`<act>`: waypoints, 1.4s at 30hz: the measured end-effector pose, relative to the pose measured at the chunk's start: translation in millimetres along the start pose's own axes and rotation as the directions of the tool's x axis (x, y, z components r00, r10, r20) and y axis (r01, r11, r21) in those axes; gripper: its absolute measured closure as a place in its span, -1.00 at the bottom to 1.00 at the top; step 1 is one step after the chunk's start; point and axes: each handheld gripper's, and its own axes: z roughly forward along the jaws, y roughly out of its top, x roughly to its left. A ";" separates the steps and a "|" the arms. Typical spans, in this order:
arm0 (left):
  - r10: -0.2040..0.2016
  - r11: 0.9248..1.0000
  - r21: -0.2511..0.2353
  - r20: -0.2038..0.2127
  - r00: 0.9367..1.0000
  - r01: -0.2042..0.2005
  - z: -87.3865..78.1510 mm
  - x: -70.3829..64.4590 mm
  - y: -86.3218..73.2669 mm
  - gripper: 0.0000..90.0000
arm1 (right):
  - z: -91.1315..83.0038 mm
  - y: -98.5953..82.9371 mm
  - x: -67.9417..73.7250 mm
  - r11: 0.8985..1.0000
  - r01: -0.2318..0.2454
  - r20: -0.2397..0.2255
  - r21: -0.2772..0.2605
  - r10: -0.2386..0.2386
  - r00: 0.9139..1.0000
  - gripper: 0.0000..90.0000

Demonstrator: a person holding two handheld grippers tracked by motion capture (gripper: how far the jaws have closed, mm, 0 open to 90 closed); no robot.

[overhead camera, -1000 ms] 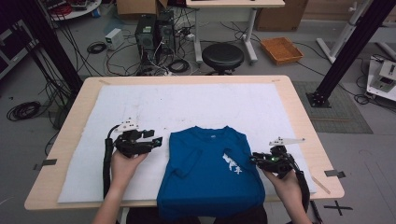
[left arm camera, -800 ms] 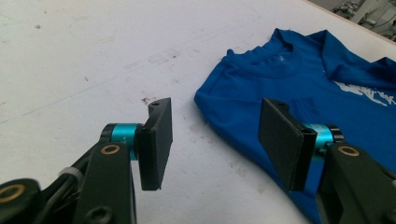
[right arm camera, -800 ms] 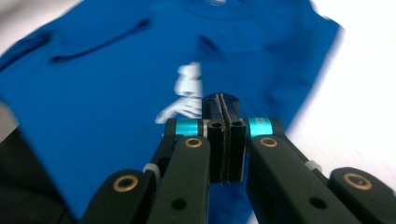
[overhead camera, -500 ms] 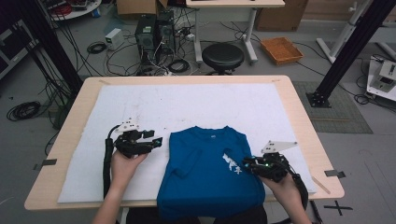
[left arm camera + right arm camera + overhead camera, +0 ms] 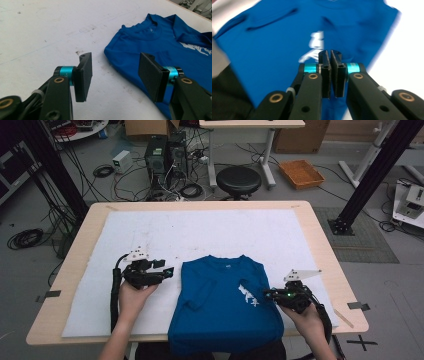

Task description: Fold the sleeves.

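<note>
- A blue T-shirt [image 5: 225, 305] lies flat, front up, on the near middle of the desk, its collar pointing away from the person and its hem hanging just over the near edge.
- A white print [image 5: 248, 296] sits on the chest, toward the person's right; in the right gripper view it is blurred.
- One sleeve [image 5: 201, 292] is folded inward across the body of the shirt on the person's left side.
- The right gripper [image 5: 267, 295] is at the shirt's right edge, level with the print; its jaws are nearly together, with a thin gap between the pads. In the right gripper view [image 5: 330, 72] no cloth can be seen between them, and the motion blur leaves it unclear whether they touch the fabric.
- The left gripper [image 5: 169, 271] is held just beside the shirt's left shoulder, apart from the cloth; in the left gripper view [image 5: 115, 75] its jaws stand wide, nothing between them, the shirt's shoulder edge ahead.
- Under the shirt a white mat [image 5: 150, 235] covers most of the desk [image 5: 320, 245], whose pale wooden rim shows all round.
- Beyond the desk, on the floor, are a round black stool [image 5: 238, 180], computer towers [image 5: 162, 152] with tangled cables, and an orange tray [image 5: 301, 173].
</note>
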 end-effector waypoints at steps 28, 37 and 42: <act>0.005 1.000 0.008 -0.006 1.000 -0.005 4.0 -1.7 0.3 0.00 | 33.2 29.5 -56.1 0.984 -0.175 0.196 -0.046 0.181 0.964 0.35; 0.002 1.000 0.004 -0.009 1.000 -0.001 5.0 -1.6 0.3 0.00 | 41.8 29.8 -61.3 0.992 -0.123 0.233 -0.028 0.126 0.964 0.66; 0.013 1.000 0.005 -0.013 1.000 -0.013 0.3 -1.6 0.9 0.00 | 25.8 34.4 -57.0 0.987 -0.092 0.223 -0.132 0.120 0.967 0.17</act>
